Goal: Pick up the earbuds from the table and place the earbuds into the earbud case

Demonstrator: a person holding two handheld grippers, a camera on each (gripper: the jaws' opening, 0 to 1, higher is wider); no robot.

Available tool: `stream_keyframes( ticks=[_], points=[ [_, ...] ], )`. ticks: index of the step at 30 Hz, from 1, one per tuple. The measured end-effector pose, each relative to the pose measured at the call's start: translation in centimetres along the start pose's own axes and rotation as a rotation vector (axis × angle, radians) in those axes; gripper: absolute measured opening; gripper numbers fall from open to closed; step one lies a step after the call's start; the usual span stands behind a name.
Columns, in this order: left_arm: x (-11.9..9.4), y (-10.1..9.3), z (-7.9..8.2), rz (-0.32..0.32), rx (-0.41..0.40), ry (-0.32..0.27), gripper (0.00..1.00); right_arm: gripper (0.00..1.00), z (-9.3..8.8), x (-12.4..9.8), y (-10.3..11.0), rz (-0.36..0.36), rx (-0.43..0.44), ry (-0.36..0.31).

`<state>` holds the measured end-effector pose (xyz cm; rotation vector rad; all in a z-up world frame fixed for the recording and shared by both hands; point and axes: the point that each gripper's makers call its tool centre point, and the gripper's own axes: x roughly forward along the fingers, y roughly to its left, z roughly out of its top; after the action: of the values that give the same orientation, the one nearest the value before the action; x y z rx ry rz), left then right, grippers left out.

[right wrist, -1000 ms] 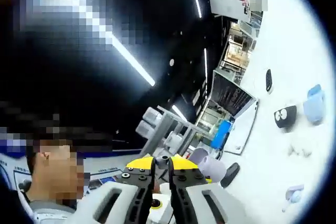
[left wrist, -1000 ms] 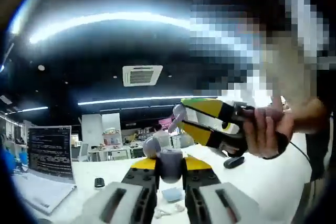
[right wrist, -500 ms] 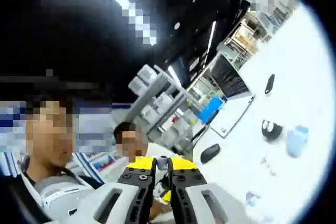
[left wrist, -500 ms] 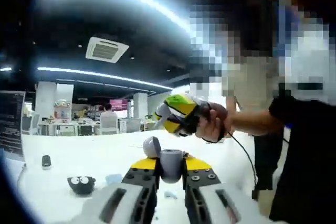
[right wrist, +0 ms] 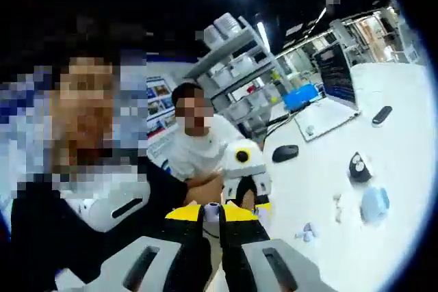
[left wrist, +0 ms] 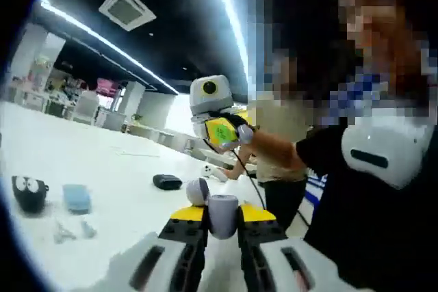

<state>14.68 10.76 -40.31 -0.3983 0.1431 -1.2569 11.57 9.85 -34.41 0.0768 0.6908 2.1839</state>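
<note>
Risk of dropping: left gripper [left wrist: 222, 218] pinches a grey earbud case [left wrist: 217, 210] aloft; right gripper [right wrist: 212, 215] nearly closed on something small, unidentifiable, far above the tabletop [right wrist: 404, 189]

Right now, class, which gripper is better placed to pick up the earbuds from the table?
Probably the right. The left gripper is shut on a grey item, possibly the case, so it cannot grasp. The right gripper seems to carry nothing, and the small white earbuds lie ahead of it.
</note>
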Motion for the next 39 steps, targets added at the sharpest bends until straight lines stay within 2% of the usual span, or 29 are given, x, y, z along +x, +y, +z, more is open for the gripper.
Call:
stream_keyframes(
  ticks=[2,4,6,7,10,11,13,15,18,20,22,23,25,33,37,39],
  points=[
    [-0.1,-0.8,0.2,-0.074,-0.009,0.006,0.19,0.09,-0.7,0.9,1.0,0.058,-0.045,0.057],
    [-0.1,-1.6,0.3,-0.138,-0.053,0.022,0.19,0.09,-0.9,1.1,1.8,0.131,-0.104,0.103],
    [-0.1,-1.6,0.8,-0.192,-0.078,0.033,0.19,0.09,-0.9,0.9,3.0,0.231,-0.092,0.127],
    [-0.1,-1.7,1.0,-0.225,-0.086,0.038,0.19,0.09,-0.9,0.8,3.7,0.304,-0.103,0.133],
    [0.4,-3.1,1.3,-0.333,-0.110,0.031,0.19,0.09,-0.7,0.7,4.5,0.423,-0.081,0.152],
    [0.5,-3.4,1.4,-0.363,-0.112,0.029,0.19,0.09,-0.5,0.9,4.4,0.452,-0.064,0.145],
    [0.7,-4.6,1.1,-0.430,-0.115,0.041,0.19,0.09,-0.9,1.0,4.3,0.496,-0.061,0.172],
    [1.1,-4.9,0.8,-0.465,-0.119,0.047,0.19,0.09,-1.2,0.9,4.2,0.548,-0.043,0.200],
    [1.4,-5.4,0.5,-0.509,-0.159,0.055,0.19,0.09,-1.4,0.9,4.3,0.625,-0.017,0.240],
    [1.7,-5.5,0.3,-0.523,-0.181,0.055,0.19,0.09,-1.8,0.7,4.4,0.665,-0.005,0.288],
    [2.0,-5.2,0.1,-0.530,-0.215,0.057,0.19,0.09,-2.4,0.6,4.2,0.713,0.006,0.363],
    [2.1,-5.2,0.1,-0.532,-0.249,0.054,0.19,0.09,-2.5,0.6,4.0,0.719,0.004,0.375],
    [2.4,-5.1,0.2,-0.547,-0.297,0.043,0.19,0.09,-2.3,0.5,3.7,0.746,0.014,0.395],
    [3.1,-6.2,-0.6,-0.591,-0.307,0.047,0.19,0.09,-2.6,-0.4,3.0,0.841,0.057,0.429],
    [3.5,-6.4,-1.0,-0.599,-0.302,0.050,0.19,0.09,-2.9,-1.0,2.7,0.869,0.087,0.440],
    [3.6,-5.9,-1.1,-0.600,-0.316,0.058,0.19,0.09,-3.0,-1.2,2.3,0.859,0.097,0.453]
  ],
)
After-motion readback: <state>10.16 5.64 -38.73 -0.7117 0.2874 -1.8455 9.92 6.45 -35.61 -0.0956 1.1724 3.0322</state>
